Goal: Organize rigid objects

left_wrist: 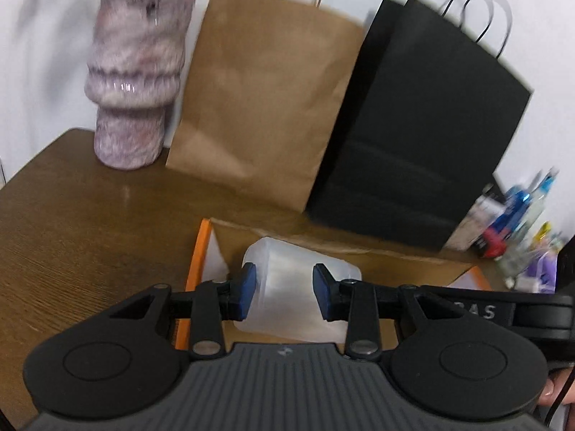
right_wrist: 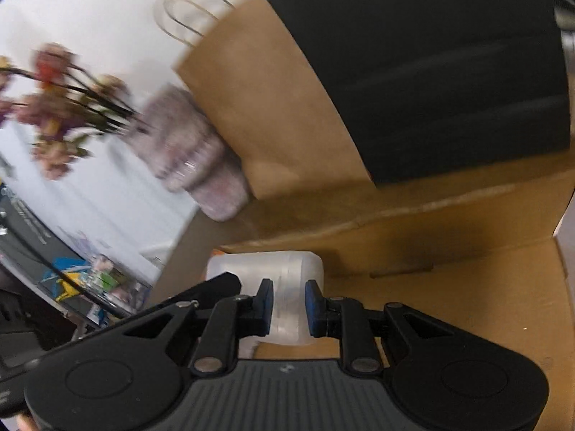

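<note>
A translucent white plastic container hangs above an open cardboard box with an orange rim. My left gripper is shut on it, blue pads pressed to its two sides. The right wrist view shows the same container with my right gripper shut on a narrower part of it. The box's brown inside lies beneath and to the right. The right gripper's black arm reaches in from the right in the left wrist view, and a black finger of the left gripper lies left of the container.
Behind the box a brown paper bag and a black paper bag stand against the white wall. A mottled pink vase with flowers sits at the back left of the wooden table. Several colourful small items lie at the right.
</note>
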`<state>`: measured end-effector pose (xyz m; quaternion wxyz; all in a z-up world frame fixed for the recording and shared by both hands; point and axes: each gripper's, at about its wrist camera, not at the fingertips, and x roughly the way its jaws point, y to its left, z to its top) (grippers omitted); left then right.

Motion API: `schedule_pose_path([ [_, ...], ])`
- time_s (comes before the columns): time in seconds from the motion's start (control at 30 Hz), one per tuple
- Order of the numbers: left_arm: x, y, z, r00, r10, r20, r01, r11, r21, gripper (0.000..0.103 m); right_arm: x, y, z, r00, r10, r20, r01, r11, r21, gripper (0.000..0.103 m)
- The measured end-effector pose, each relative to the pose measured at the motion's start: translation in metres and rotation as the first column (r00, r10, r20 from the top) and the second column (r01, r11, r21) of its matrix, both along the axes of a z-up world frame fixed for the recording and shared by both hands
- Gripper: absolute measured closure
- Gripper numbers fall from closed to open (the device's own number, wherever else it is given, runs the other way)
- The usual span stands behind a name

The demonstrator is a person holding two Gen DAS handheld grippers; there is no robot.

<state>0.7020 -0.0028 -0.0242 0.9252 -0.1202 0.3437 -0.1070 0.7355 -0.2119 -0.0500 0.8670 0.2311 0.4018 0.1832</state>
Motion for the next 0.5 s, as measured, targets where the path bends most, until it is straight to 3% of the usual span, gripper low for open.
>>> schedule_pose_path([
  [0.27,0.017,0.005,-0.015,0.997,0.021,-0.07,-0.022,1.0,-0.021,0.062,0.009,0.005,-0.02,1.0,0.002,-0.018,-0.002,1.0,0.007,0.083],
  [0.43,0.018,0.001,-0.013,0.996,0.038,-0.078,-0.037,0.999,0.015,0.059,0.005,0.004,-0.014,0.999,-0.017,-0.04,0.016,1.0,-0.016,0.082],
  [0.5,0.016,0.001,-0.009,0.996,0.037,-0.079,-0.037,0.999,0.007,0.048,0.001,0.002,-0.007,0.999,-0.027,-0.043,0.026,0.999,-0.025,0.082],
])
